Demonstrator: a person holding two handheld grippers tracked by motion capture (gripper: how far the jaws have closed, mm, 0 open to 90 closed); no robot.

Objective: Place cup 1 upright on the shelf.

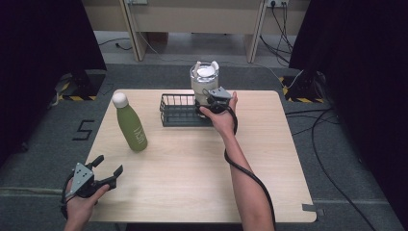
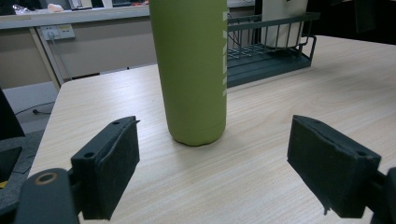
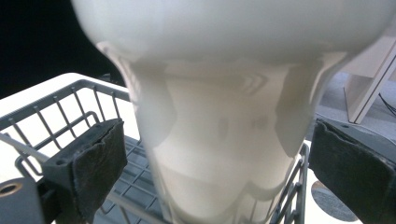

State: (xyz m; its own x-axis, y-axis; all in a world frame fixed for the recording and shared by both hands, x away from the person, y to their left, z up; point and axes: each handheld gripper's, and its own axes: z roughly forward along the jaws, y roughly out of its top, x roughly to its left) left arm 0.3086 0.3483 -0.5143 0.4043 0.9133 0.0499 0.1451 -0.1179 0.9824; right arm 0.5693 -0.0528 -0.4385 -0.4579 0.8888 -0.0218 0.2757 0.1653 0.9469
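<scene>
A pale, glassy container with a white lid (image 1: 204, 79) stands upright in the right end of a dark wire basket (image 1: 175, 115) at the table's far middle. My right gripper (image 1: 208, 96) is open around its lower body. In the right gripper view the container (image 3: 224, 140) sits between the two pads (image 3: 98, 163), with a gap on each side. A green bottle with a white cap (image 1: 131, 122) stands upright left of the basket. My left gripper (image 1: 108, 166) is open at the table's near left corner, its jaws empty. In its own view the left gripper (image 2: 215, 172) faces the bottle (image 2: 191, 70) a short way ahead.
The light wooden table (image 1: 192, 183) has bare room across its middle and right side. The basket's rim (image 3: 46, 116) runs close beside my right gripper's left pad. Cables (image 1: 332, 159) lie on the floor at the right, and wooden furniture legs (image 1: 134, 33) stand beyond the table.
</scene>
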